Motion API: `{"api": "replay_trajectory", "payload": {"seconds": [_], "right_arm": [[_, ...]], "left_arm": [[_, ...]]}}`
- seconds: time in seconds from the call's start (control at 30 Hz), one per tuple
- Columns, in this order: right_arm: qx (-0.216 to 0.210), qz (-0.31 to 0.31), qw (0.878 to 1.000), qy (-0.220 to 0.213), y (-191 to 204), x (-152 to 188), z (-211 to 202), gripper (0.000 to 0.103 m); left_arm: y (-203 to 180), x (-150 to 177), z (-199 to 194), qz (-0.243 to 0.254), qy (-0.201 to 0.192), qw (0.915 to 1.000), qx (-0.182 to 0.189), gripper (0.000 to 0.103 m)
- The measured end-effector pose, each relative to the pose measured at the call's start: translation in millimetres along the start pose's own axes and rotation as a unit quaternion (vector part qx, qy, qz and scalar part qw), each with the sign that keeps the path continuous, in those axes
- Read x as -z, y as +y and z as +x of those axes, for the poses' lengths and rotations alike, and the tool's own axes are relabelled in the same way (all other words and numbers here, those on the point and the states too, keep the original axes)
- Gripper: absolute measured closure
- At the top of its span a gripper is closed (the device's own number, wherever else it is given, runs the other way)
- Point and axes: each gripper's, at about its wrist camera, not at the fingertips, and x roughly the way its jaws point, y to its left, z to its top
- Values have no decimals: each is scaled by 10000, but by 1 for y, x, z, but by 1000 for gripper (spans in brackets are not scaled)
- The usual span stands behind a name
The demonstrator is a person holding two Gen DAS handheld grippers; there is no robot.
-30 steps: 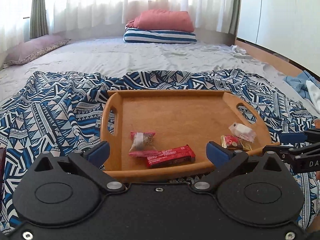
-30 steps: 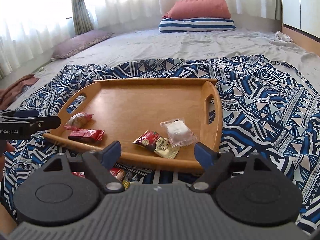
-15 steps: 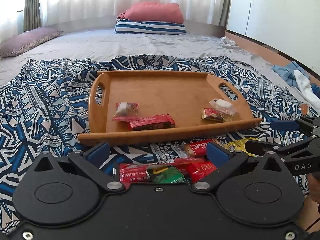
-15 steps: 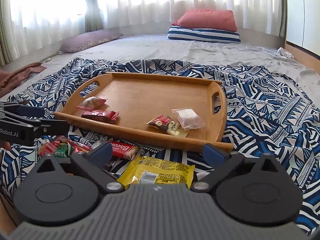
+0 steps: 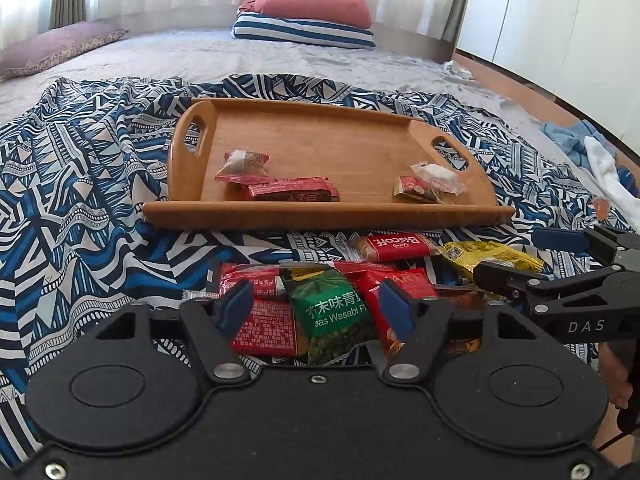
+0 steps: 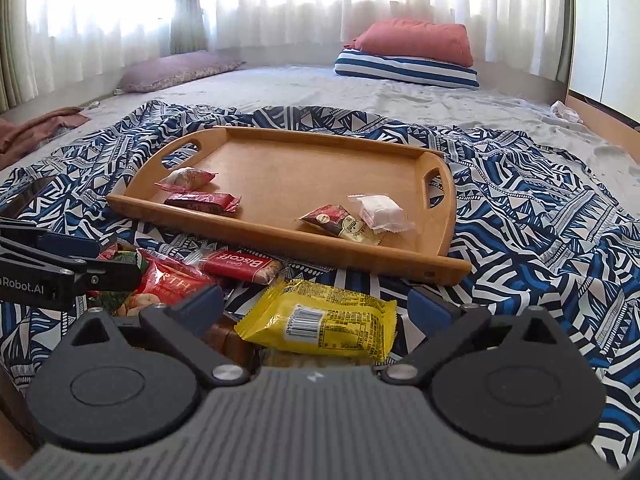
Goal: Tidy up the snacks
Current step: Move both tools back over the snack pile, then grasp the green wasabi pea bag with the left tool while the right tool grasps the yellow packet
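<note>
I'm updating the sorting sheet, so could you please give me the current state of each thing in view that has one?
Left gripper: closing, green wasabi pea packet between its pads, no firm grip visible.
Right gripper: open above the yellow packet.
Wooden tray: flat on the patterned cloth, four snacks inside.
Biscoff packet: lying on the cloth, outside the tray.

Home bedroom: bed [image 6: 320,88], pillows [image 6: 412,42], curtains [image 6: 280,4]

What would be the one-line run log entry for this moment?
left gripper: closing over green wasabi peas packet | right gripper: open above yellow packet | wooden tray: four snacks inside
</note>
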Motion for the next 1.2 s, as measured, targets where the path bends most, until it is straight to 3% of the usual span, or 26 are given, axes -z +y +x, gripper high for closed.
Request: {"api": "replay_trajectory", "payload": {"seconds": [0.03, 0.2, 0.4, 0.47, 0.53, 0.77, 0.9, 1.1, 1.2], "right_arm": [[11, -13, 10000, 3, 1, 1, 0, 0], [53, -52, 10000, -12, 3, 4, 1, 0], [70, -66, 9999, 33, 4, 7, 5, 0], [74, -76, 9999, 50, 5, 8, 6, 0], [90, -110, 9999, 57, 7, 9, 8, 0], [167, -176, 9997, 42, 9, 11, 11, 0], [180, -116, 9998, 48, 8, 12, 12, 0], [215, -52, 9997, 61, 7, 12, 15, 0], [234, -6, 9997, 55, 6, 12, 16, 3]], "left_arm": [[-1, 0, -1, 22, 9, 10000, -27, 53], [-3, 2, -3, 31, 49, 10000, 25, 60], [-9, 4, 2, 29, 33, 10000, -31, 59], [-11, 4, 4, 78, 34, 9999, -98, 55], [-15, 4, 8, 105, 12, 9995, -289, 44], [-19, 5, 17, 75, 65, 9993, -360, 46], [-23, 10, 20, 177, 74, 9991, -367, 49], [-25, 9, 19, 197, 108, 9995, -213, 70], [-26, 8, 16, 224, 87, 9995, -201, 71]]}}
